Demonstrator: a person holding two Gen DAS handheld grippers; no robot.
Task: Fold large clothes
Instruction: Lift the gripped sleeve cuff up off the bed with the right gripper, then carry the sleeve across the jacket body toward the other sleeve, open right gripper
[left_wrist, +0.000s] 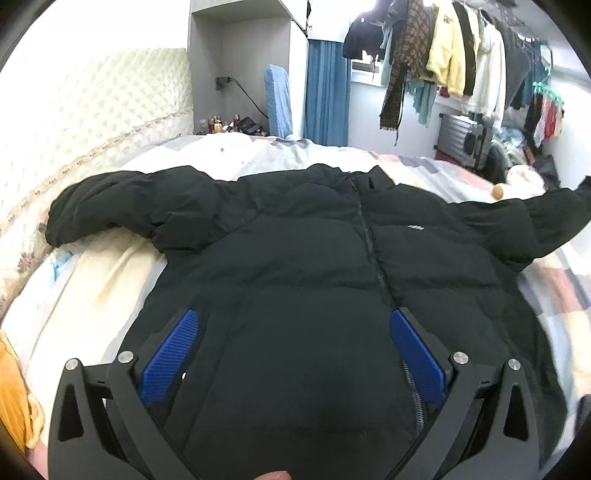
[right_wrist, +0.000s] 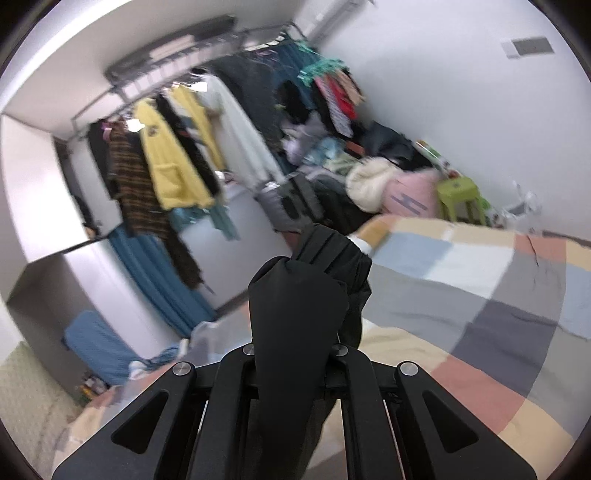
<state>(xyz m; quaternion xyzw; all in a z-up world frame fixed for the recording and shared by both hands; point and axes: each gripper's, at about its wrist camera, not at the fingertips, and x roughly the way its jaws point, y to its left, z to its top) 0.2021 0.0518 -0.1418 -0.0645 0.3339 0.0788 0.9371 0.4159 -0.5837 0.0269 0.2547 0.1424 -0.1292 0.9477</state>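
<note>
Jacket (left_wrist: 295, 251) is spread front-up on the bed (left_wrist: 92, 280), zipped, so sleeves can be folded in. Left gripper (left_wrist: 291, 332) is hovered with jaws spread wide over the hem, while its right sleeve (right_wrist: 306, 288) is pinched between the right gripper (right_wrist: 295, 350) jaws (lifted, probably for folding inward).

White walls (right_wrist: 424, 92), clothes rail (right_wrist: 177, 70), patchwork bed (right_wrist: 498, 295).
</note>
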